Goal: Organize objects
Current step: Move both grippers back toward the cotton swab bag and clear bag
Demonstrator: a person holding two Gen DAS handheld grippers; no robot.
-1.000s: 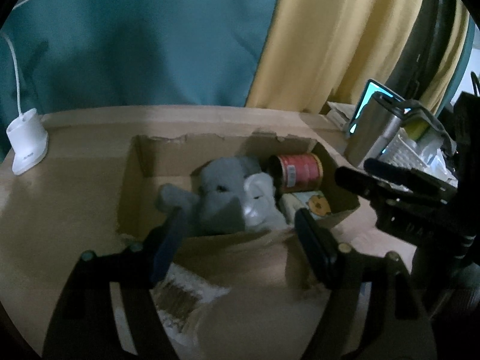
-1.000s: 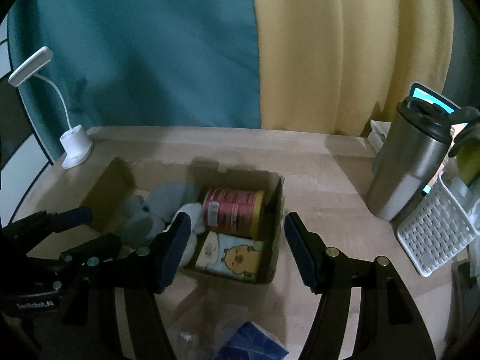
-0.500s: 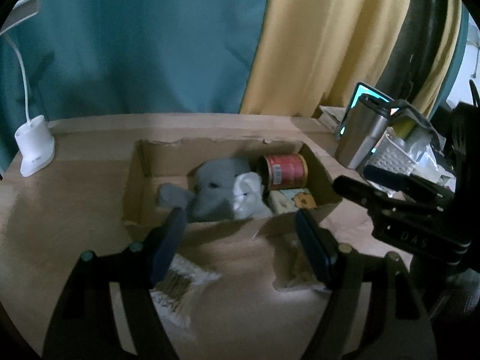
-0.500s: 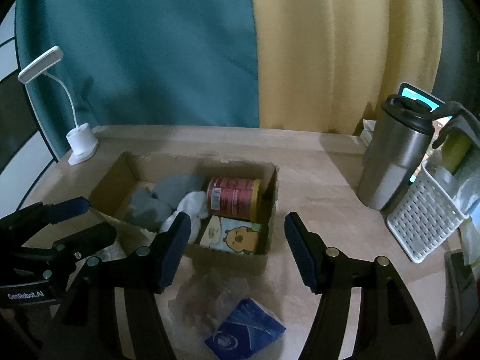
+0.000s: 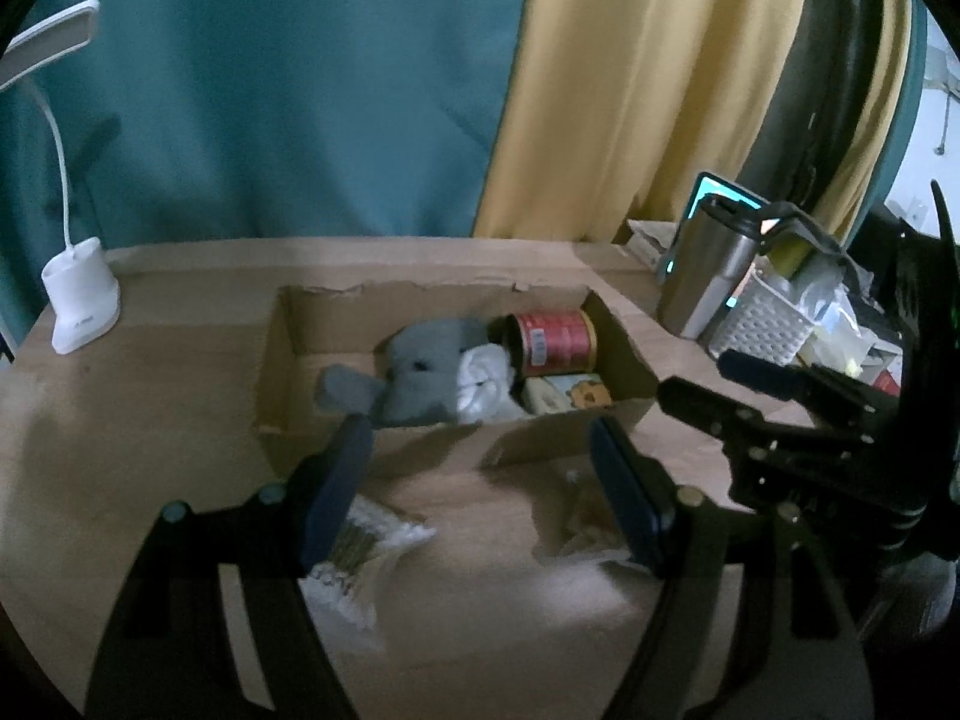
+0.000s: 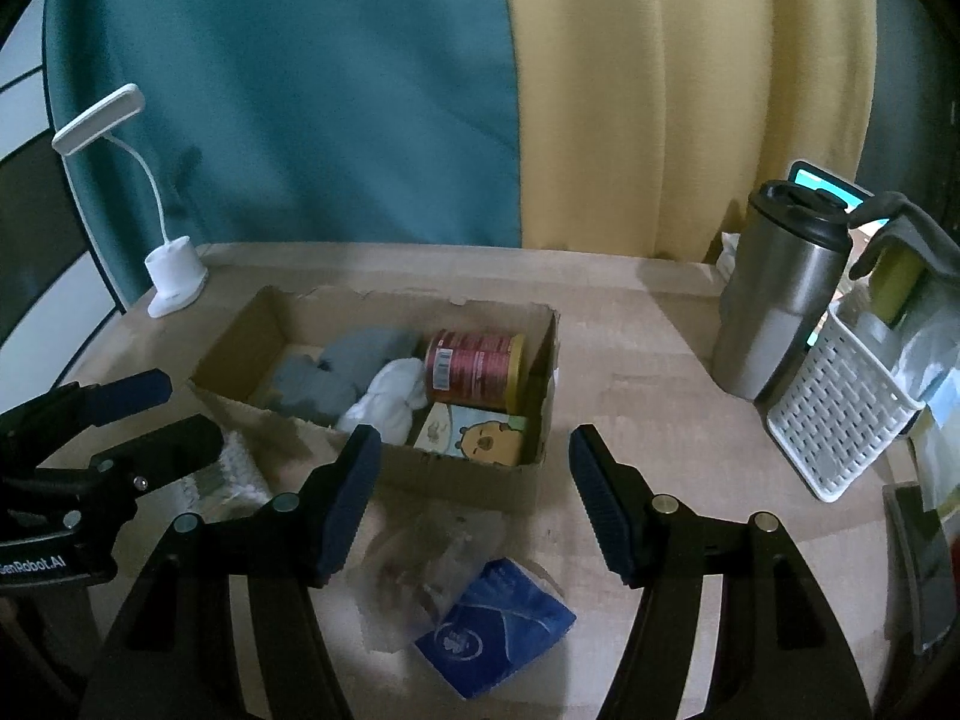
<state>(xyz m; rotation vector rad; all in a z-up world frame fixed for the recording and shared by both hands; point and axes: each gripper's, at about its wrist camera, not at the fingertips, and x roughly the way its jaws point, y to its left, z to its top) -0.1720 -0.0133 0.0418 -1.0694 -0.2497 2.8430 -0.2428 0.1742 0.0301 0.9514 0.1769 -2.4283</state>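
A torn cardboard box (image 5: 288, 330) (image 6: 240, 348) lies on the wooden table. Inside are a grey plush elephant (image 5: 420, 378) (image 6: 324, 372), a white cloth (image 5: 486, 378) (image 6: 390, 399), a red can (image 5: 555, 342) (image 6: 474, 363) on its side and a cartoon-printed packet (image 5: 570, 393) (image 6: 474, 435). My left gripper (image 5: 477, 438) (image 6: 186, 408) hovers open in front of the box, empty. To its right, my right gripper (image 6: 473, 444) (image 5: 699, 375) is also open and empty. A blue packet (image 6: 498, 630), a clear bag (image 6: 432, 552) and a whitish packet (image 5: 348, 552) lie on the table near the fingers.
A white desk lamp (image 5: 81, 294) (image 6: 174, 276) stands at the back left. At the right stand a steel tumbler (image 5: 702, 276) (image 6: 774, 312) and a white perforated basket (image 5: 759, 324) (image 6: 834, 414) with clutter. Teal and yellow curtains hang behind the table.
Both grippers have drawn back from the box and risen a little, so more tabletop and the loose packets now show. Neither gripper's opening has changed.
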